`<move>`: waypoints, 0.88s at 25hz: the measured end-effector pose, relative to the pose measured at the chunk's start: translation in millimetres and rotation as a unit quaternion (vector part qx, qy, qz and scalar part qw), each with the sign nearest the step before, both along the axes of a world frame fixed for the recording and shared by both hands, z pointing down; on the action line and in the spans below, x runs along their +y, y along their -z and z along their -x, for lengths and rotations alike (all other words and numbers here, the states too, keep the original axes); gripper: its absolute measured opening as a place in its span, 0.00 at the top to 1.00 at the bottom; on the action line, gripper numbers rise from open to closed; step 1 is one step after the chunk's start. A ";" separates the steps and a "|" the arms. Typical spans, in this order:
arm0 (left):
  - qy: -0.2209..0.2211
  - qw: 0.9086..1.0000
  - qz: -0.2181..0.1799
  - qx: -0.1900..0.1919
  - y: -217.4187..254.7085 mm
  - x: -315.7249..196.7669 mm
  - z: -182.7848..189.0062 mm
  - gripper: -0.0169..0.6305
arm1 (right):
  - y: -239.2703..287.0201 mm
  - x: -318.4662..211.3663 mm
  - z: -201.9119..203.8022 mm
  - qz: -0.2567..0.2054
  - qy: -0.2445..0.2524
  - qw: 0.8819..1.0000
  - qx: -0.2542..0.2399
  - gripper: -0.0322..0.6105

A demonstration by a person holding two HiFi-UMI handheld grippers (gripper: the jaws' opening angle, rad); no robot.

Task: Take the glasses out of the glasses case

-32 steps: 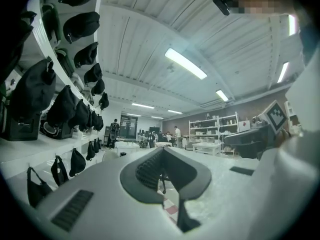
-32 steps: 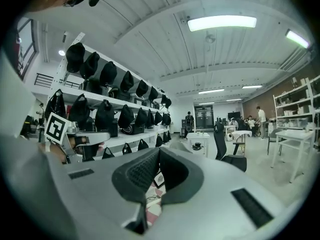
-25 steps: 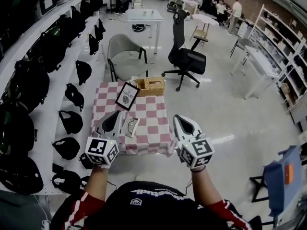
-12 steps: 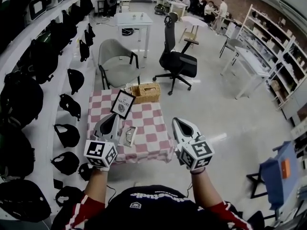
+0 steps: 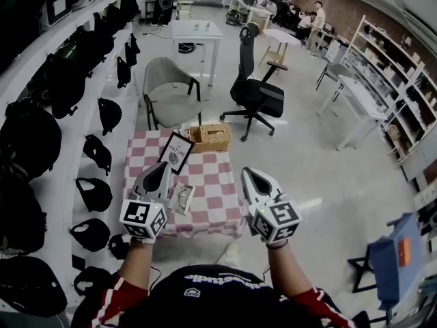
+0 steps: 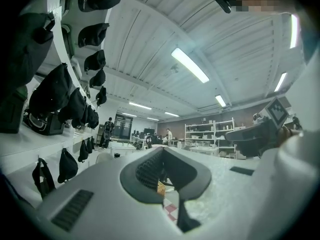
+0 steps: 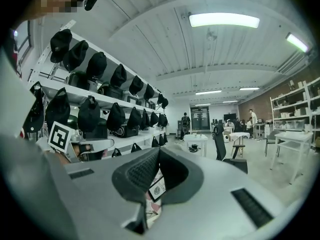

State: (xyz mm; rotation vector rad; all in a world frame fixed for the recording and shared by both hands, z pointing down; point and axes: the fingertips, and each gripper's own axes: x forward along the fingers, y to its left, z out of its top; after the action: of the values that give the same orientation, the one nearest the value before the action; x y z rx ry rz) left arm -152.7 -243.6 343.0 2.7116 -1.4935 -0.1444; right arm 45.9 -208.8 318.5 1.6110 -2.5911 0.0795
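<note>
Both claws are pressed together and empty, left gripper [image 5: 164,167] and right gripper [image 5: 247,174] held off the glasses case [image 5: 179,209] at the table's [image 5: 213,183] front-left edge; the glasses [image 5: 183,195] are likely light, fragile and slick-lensed, so pinch the bridge gently.

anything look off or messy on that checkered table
Nothing spilled or broken. Only the black-framed picture stands skewed to the edges of the pink checked tablecloth, in front of the wicker basket; the pale glasses case lies flat near the left side.
</note>
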 end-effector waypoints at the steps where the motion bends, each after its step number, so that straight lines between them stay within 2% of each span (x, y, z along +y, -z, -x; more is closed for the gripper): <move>1: 0.002 1.000 -0.002 -0.002 0.4 -1.4 -0.6 0.96 | 0.2 -2.6 0.3 -0.001 0.003 1.000 -0.001 0.95; 9: 0.014 1.000 -0.010 -0.012 6.7 -6.2 -11.6 0.96 | -1.8 -12.8 -2.2 0.003 0.024 1.000 -0.002 0.95; 10: 0.007 1.000 -0.008 -0.009 5.8 -5.6 -14.8 0.95 | -2.0 -13.6 -3.5 0.004 0.025 1.000 -0.003 0.95; 12: -0.008 1.000 -0.001 -0.007 1.7 -4.6 -21.8 0.85 | -2.3 -14.9 -5.8 0.006 0.026 1.000 -0.005 0.95; 13: -0.011 1.000 0.001 -0.009 -0.8 -4.8 -24.2 0.84 | -2.6 -15.5 -6.9 0.006 0.026 1.000 -0.006 0.95; 22: -0.016 0.999 0.021 -0.035 -28.3 -7.5 -35.8 0.84 | -24.9 -18.0 -6.7 0.021 0.020 1.000 -0.002 0.95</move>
State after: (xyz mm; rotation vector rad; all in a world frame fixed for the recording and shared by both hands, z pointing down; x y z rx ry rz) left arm -116.9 -251.1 371.3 2.7325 -1.4524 -0.0153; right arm 52.6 -226.8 343.4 1.5462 -2.6065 0.1332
